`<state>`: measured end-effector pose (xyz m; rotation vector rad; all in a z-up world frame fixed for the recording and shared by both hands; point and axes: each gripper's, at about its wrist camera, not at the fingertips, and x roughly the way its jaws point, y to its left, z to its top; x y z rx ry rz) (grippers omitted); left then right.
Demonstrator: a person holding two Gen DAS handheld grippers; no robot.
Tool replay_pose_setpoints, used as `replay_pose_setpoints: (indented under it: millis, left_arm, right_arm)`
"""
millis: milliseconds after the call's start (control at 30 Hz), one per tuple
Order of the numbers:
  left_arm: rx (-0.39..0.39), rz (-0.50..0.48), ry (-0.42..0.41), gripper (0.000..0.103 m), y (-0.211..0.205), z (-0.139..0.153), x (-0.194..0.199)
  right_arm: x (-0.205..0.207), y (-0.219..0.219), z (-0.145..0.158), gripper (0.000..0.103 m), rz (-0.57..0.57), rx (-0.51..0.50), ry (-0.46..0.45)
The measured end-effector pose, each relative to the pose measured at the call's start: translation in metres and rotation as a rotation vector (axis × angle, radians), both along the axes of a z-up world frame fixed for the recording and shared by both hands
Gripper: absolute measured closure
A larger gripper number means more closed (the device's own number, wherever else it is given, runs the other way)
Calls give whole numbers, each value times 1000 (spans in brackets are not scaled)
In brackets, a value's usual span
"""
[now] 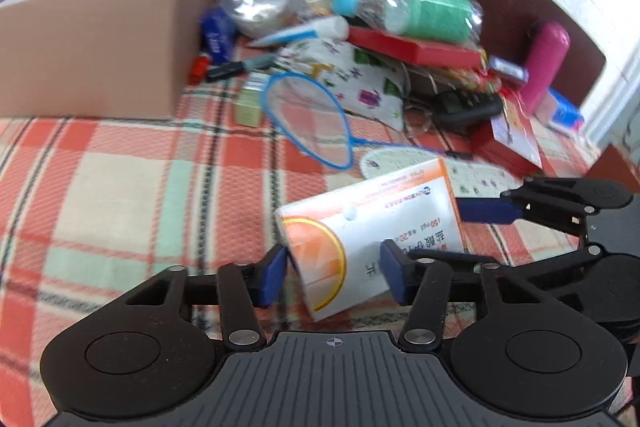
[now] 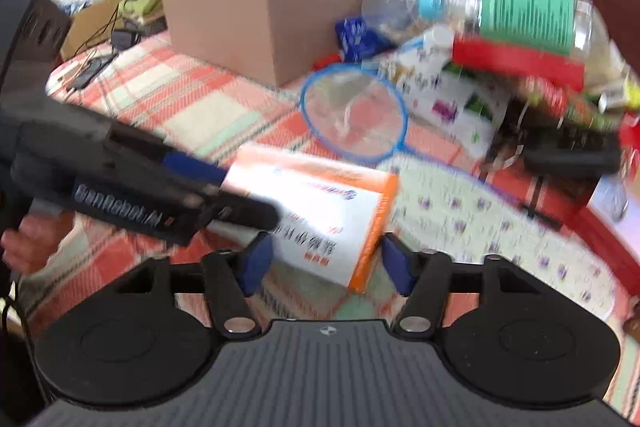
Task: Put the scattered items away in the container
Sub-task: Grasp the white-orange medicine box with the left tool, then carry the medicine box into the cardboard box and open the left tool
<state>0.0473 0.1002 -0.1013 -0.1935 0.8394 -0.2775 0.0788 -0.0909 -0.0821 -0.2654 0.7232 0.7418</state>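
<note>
A: Left gripper (image 1: 334,273) and right gripper (image 2: 326,269): status?

B: Both half-closed around the white-and-orange cardboard medicine box (image 1: 372,227), raised above the plaid blanket (image 1: 120,187).

A: Progress?

B: Brown cardboard container (image 1: 92,47) stands beyond; most clutter remains outside.

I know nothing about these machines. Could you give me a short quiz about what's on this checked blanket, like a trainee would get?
1. True or false: the green-labelled bottle lies inside the cardboard box.
2. What sits between the fingers of both the left gripper and the right gripper? A) a pink flask B) the orange-and-white medicine box C) a red case
3. Fill in: the frame of the racket is ____.
Key: 1 false; 2 B; 3 blue.
</note>
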Motion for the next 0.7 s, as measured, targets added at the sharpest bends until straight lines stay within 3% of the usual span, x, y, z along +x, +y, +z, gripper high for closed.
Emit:
replay_pose_setpoints:
  millis: [100,167,233,300,500,567,700]
  left_arm:
    - [0,25,0,54,11,0,-4]
    - [-24,26,7,44,19,-5,-5]
    - [-46,20,26,41,24,-11,-5]
    - [-55,17,30,37,27,-16,-6]
    - [-63,-1,27,34,26,-19,2]
    - [-34,2,18,42,22,-17,4]
    - [1,20,-1,44,22,-10,-3]
  right_arm:
    - [6,14,6,43,42,-20,5]
    - [7,24,3,38,82,-53,14]
    - [6,30,-5,30,112,-81,25]
    - [4,32,-14,29,136,-109,39]
    - [2,28,-24,34,131,-97,40]
    - [5,31,-23,36,108,-98,33]
    - [-1,37,-14,36,113,-111,-11]
